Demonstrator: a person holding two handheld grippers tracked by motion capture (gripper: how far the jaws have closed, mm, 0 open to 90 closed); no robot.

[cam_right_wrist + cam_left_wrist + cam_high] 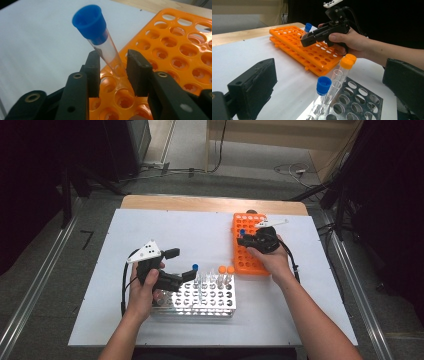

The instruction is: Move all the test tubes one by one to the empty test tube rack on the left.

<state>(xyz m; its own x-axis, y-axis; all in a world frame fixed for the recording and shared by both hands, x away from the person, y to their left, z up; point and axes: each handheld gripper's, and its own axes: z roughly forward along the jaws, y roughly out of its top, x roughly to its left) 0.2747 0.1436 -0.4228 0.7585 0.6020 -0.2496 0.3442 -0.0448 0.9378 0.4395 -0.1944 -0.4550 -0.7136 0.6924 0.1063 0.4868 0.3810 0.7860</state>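
Light falls from above onto the white table (150,320), which is bright and even, while the room around it sinks into near black at both sides. The metal rack (200,300) throws back a patch of glare. Shadows under the hands are short and soft. All three pictures are soft and grainy. In the right gripper view the near black jaws blur slightly; the blue cap (90,23) is fairly sharp.

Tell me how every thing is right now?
Blue-capped clear plastic tube, capped, leaning in a rack hole.
Orange plastic rack, flat, almost empty.
Silver metal rack, holding several tubes.
Right gripper, jaws around the leaning tube, not clamped.
Left gripper, jaws wide open, empty.
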